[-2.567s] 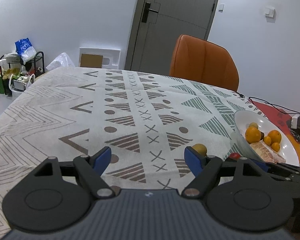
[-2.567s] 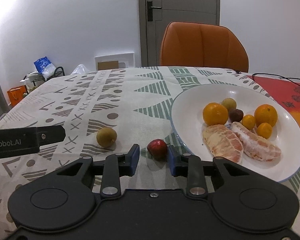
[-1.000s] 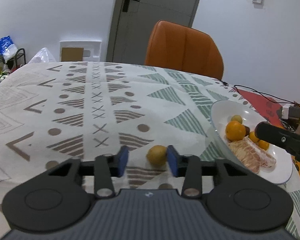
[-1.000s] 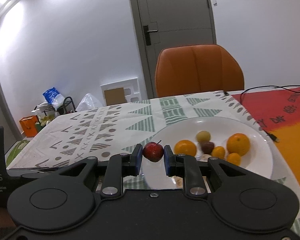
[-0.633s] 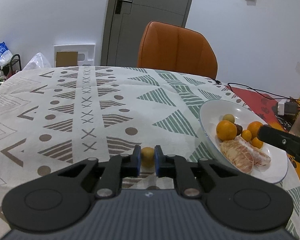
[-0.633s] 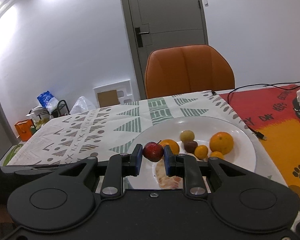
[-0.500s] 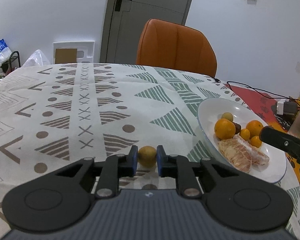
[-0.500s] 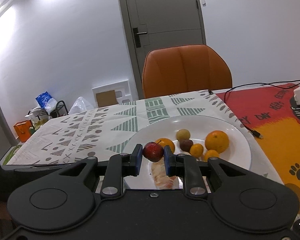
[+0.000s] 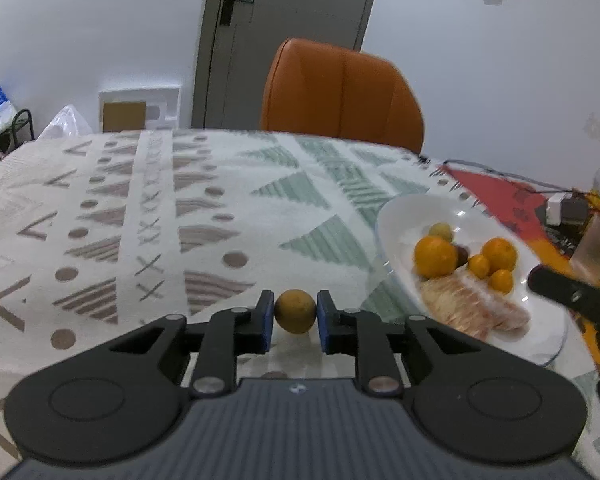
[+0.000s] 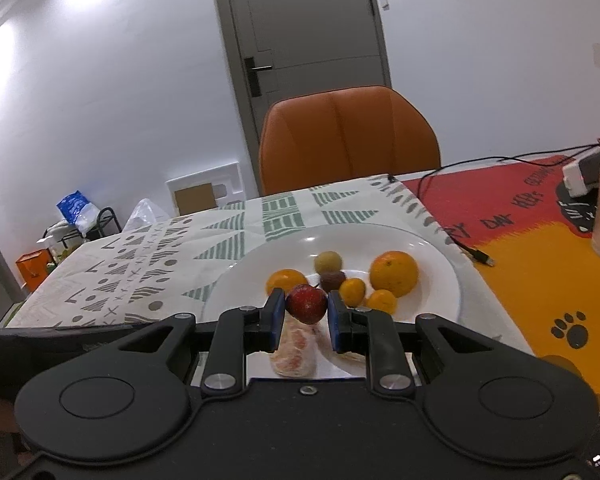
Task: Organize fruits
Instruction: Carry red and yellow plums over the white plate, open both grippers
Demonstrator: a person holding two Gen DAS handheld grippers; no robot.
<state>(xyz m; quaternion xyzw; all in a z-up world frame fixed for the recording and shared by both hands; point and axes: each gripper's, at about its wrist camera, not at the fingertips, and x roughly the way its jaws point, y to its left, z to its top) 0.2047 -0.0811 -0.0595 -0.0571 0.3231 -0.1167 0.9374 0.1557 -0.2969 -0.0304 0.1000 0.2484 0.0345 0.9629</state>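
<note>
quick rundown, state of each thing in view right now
left gripper: shut on the yellow-brown fruit, over the tablecloth
right gripper: shut on the red fruit, above the plate
white plate: holds oranges, small fruits, peeled segments
door: closed
orange chair: unoccupied

- Yellow-brown round fruit (image 9: 295, 311): sitting pinched between blue pads, seemingly just above the patterned cloth.
- Red fruit (image 10: 306, 303): hanging clamped over the white plate (image 10: 439, 276).
- Oranges (image 10: 393, 273), small citrus, peeled segments (image 10: 294, 350): lying on the plate.
</note>
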